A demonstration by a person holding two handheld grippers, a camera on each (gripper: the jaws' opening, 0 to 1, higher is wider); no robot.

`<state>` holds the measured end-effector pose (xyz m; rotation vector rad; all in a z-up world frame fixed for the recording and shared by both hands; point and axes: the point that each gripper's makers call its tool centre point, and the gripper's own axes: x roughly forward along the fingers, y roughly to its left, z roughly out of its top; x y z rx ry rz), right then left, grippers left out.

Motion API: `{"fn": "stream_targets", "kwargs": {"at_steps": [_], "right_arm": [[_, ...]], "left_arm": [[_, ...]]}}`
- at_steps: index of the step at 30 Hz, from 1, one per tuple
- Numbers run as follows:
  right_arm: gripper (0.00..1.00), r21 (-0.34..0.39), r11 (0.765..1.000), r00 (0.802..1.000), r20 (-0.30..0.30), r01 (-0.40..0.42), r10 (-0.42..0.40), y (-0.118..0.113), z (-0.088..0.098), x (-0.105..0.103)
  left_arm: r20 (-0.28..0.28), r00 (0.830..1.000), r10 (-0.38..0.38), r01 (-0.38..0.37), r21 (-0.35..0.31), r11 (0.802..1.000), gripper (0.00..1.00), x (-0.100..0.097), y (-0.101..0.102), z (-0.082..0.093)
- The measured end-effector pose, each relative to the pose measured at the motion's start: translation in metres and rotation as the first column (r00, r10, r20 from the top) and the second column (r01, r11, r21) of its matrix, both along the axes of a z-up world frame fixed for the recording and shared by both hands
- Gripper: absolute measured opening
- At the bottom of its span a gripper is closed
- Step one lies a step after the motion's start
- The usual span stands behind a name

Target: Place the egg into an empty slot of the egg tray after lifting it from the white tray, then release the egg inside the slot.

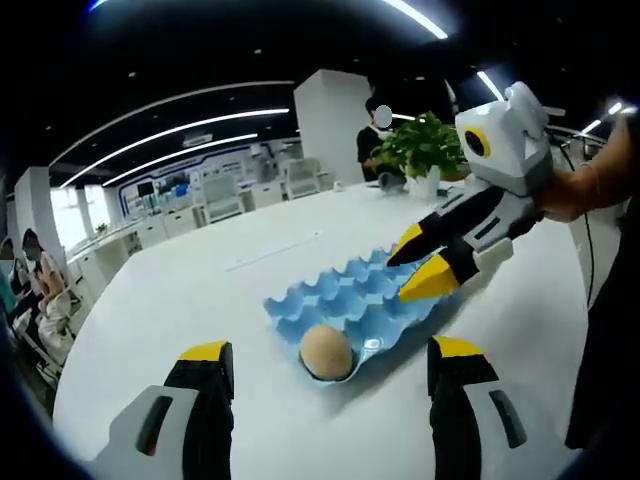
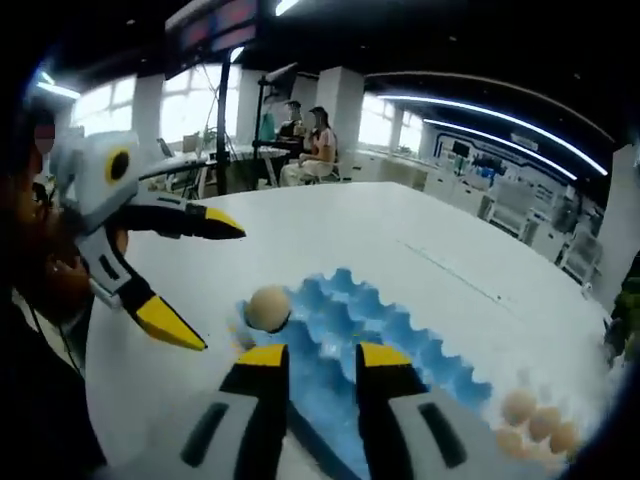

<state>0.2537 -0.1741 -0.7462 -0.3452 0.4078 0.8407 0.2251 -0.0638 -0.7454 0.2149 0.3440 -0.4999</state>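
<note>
Left gripper jaws held apart, nothing between; egg seen centre frame between jaw tips, seated in near corner slot of blue egg tray on counter. Right gripper jaws parted, nothing gripped, above tray; egg at upper left of them. Counted: one egg in tray, several eggs at lower right edge, two grippers.

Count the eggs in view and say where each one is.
4, possibly more hidden: one egg sits in an end slot of the blue egg tray; three eggs cluster past the tray's opposite end, partly blurred.
</note>
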Motion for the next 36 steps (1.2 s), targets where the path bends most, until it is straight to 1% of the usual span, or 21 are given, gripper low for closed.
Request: {"fn": "stream_targets", "kwargs": {"at_steps": [2,3,5,6,8,9,10,11,13,14,16,17,19,21,26,30,31,32,33,35,36], "right_arm": [[0.26,0.013,0.998,0.998,0.009,0.065,-0.065,-0.024,0.002,0.000],[0.26,0.014,0.994,0.994,0.010,0.111,-0.111,-0.041,0.002,0.001],[0.26,0.014,0.986,0.986,0.030,0.166,-0.166,-0.062,0.004,0.003],[0.26,0.016,0.977,0.976,0.037,0.213,-0.213,-0.078,0.005,0.005],[0.26,0.013,0.963,0.962,0.044,0.268,-0.268,-0.100,0.005,0.007],[0.26,0.022,0.950,0.949,0.043,0.312,-0.312,-0.115,0.005,0.008],[0.26,0.028,0.941,0.940,0.039,0.337,-0.338,-0.124,0.005,0.008],[0.26,0.043,0.923,0.923,0.029,0.382,-0.383,-0.137,0.005,0.008],[0.26,0.045,0.901,0.902,0.026,0.431,-0.432,-0.154,0.003,0.009],[0.26,0.044,0.884,0.884,0.022,0.466,-0.467,-0.167,0.001,0.009],[0.26,0.050,0.861,0.862,0.018,0.506,-0.507,-0.181,-0.001,0.009],[0.26,0.057,0.845,0.846,0.007,0.532,-0.533,-0.189,-0.003,0.009],[0.26,0.056,0.824,0.825,-0.012,0.564,-0.565,-0.201,-0.008,0.010],[0.26,0.056,0.816,0.818,-0.023,0.575,-0.575,-0.207,-0.012,0.011],[0.26,0.034,0.820,0.820,-0.037,0.572,-0.571,-0.208,-0.022,0.014],[0.26,0.013,0.834,0.833,-0.045,0.552,-0.551,-0.201,-0.027,0.015],[0.26,-0.031,0.848,0.847,-0.040,0.530,-0.531,-0.200,-0.033,0.014],[0.26,-0.032,0.844,0.844,-0.021,0.536,-0.537,-0.200,-0.033,0.015],[0.26,-0.033,0.848,0.848,-0.020,0.529,-0.529,-0.200,-0.032,0.016],[0.26,-0.022,0.846,0.845,-0.035,0.533,-0.534,-0.202,-0.032,0.016],[0.26,-0.024,0.849,0.848,-0.033,0.528,-0.528,-0.201,-0.033,0.015]], "left_arm": [[0.002,1.000,0.003,-0.003,0.001,1.000,0.80,0.000,-0.001,0.001],[0.002,1.000,0.004,-0.004,0.000,1.000,0.80,0.000,-0.001,0.001],[0.007,1.000,0.010,-0.010,0.004,1.000,0.81,0.000,-0.001,0.002],[0.008,1.000,0.010,-0.010,0.004,1.000,0.81,0.001,-0.001,0.003],[0.005,1.000,0.017,-0.017,-0.007,1.000,0.81,0.001,-0.002,0.004],[0.006,1.000,0.019,-0.019,-0.011,1.000,0.80,0.001,-0.002,0.005],[0.007,1.000,0.022,-0.022,-0.013,1.000,0.81,0.001,-0.002,0.005],[0.008,1.000,0.024,-0.024,-0.012,1.000,0.81,0.001,-0.002,0.005],[0.012,1.000,0.029,-0.028,-0.010,1.000,0.81,0.001,-0.002,0.006],[0.011,1.000,0.028,-0.028,-0.012,1.000,0.81,0.001,-0.003,0.006],[0.010,1.000,0.030,-0.030,-0.010,1.000,0.81,0.000,-0.003,0.006],[0.008,1.000,0.029,-0.029,-0.011,1.000,0.81,0.000,-0.004,0.006],[0.008,1.000,0.030,-0.030,-0.012,0.999,0.81,-0.001,-0.004,0.006],[0.008,1.000,0.029,-0.029,-0.009,1.000,0.81,-0.001,-0.004,0.006],[0.011,0.999,0.033,-0.032,-0.008,0.999,0.81,0.000,-0.004,0.008],[0.011,0.999,0.038,-0.038,-0.008,0.999,0.80,0.001,-0.004,0.009],[0.010,0.999,0.038,-0.038,-0.009,0.999,0.80,0.000,-0.004,0.009],[0.009,0.999,0.038,-0.037,-0.010,0.999,0.80,0.000,-0.004,0.009],[0.008,0.999,0.038,-0.038,-0.008,0.999,0.80,0.000,-0.004,0.009],[0.007,0.999,0.040,-0.040,-0.008,0.999,0.80,0.000,-0.004,0.009],[0.008,0.999,0.041,-0.041,-0.010,0.999,0.80,0.000,-0.004,0.009]]}}
